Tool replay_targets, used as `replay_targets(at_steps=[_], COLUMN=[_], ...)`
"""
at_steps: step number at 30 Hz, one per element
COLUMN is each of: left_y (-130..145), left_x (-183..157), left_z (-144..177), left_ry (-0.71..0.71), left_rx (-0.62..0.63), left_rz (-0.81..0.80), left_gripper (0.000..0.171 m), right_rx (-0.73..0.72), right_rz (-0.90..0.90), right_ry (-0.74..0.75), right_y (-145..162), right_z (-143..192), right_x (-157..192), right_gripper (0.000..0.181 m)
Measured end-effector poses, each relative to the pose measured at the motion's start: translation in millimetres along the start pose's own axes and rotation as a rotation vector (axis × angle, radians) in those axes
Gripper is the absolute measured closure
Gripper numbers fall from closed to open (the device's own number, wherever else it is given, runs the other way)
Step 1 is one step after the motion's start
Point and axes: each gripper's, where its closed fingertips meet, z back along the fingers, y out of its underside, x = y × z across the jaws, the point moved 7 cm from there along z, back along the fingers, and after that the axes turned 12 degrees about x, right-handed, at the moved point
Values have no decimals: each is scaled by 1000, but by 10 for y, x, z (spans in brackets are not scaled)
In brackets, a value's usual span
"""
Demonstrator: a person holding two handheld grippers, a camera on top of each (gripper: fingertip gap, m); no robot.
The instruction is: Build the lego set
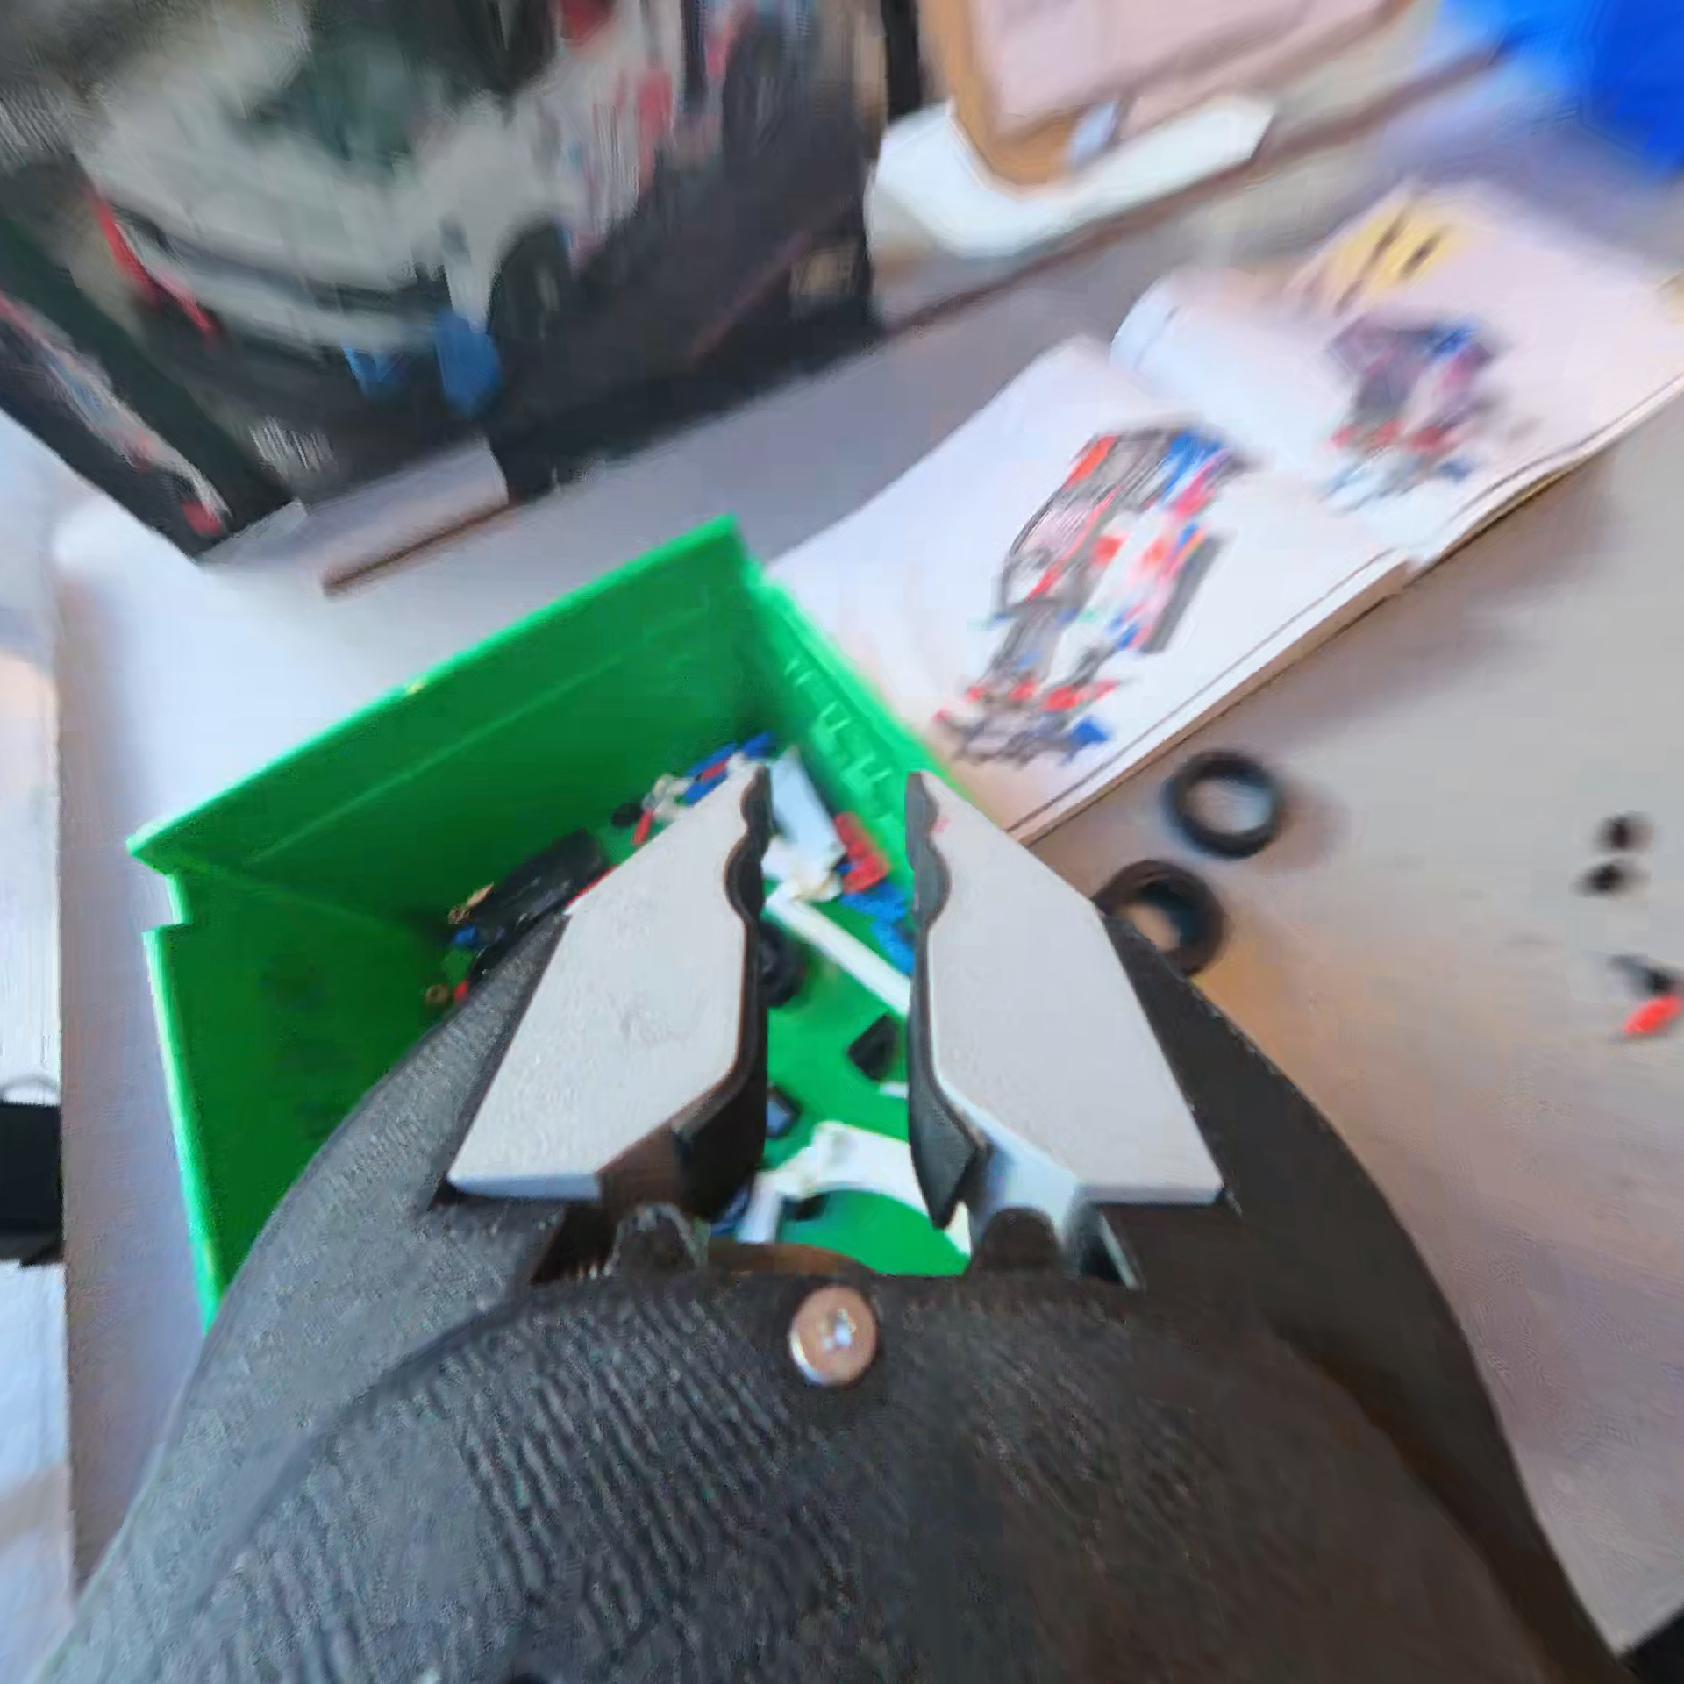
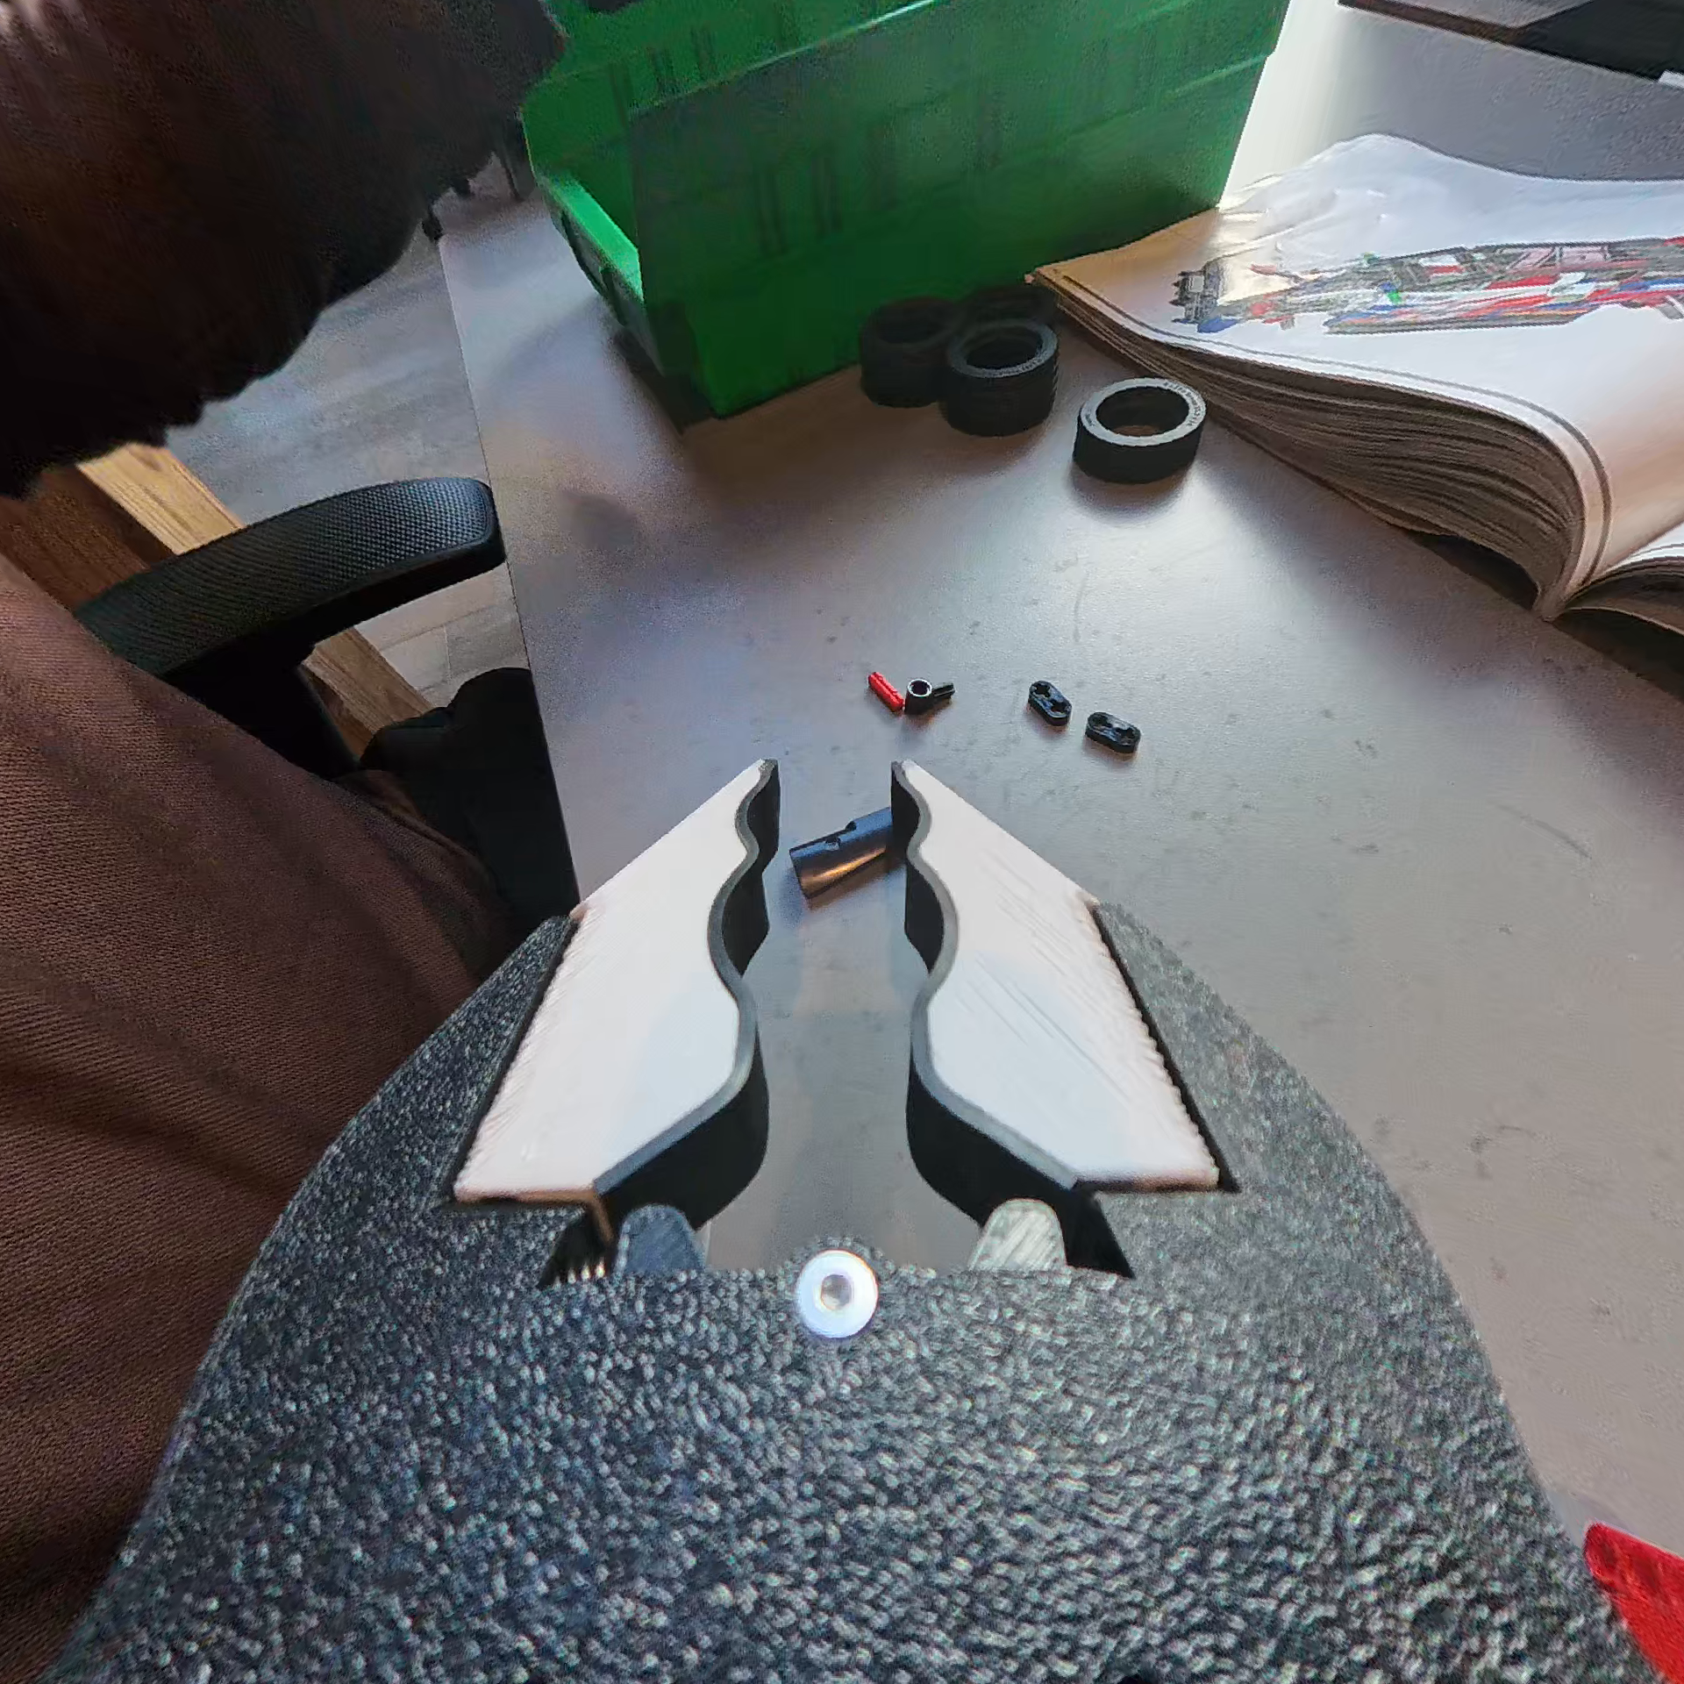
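The left tongs hang open and empty over the green bin, which holds a jumble of lego pieces. The right tongs sit open too, low over the tabletop, with a black tube piece lying loose between the tips. Beyond that tube piece lie a red pin, small black pieces, black tires and the open booklet.

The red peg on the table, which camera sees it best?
The right wrist view: the red peg lies sharp on the table, beside a black connector. In the left wrist view it is only a small red blur at the right edge.
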Motion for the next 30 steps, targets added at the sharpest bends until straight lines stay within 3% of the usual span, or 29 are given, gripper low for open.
replay_targets(at_steps=[4,8,11,17,22,26,30], left_y=[224,275,233,252,275,266,117], left_x=[574,576,553,582,583,624,717], left_z=[-903,-1277,-1327,-1421,-1380,-1166,-706], left_ry=[80,212,207,117,140,109,7], left_rx=[376,457,459,468,458,432,333], left_rz=[54,112,114,57,30,5,-20], left_gripper=[141,138,138,162,163,163,163], right_rx=[-10,-3,-2,8,4,6,6], right_rz=[5,8,11,2,6,11,16], right_ry=[5,19,23,10,17,24,36], right_y=[0,8,9,11,10,10,11], right_z=[14,12,11,0,4,4,4], right_x=[9,17,19,11,14,19,20], right_gripper=[157,156,156,156,156,156,156])
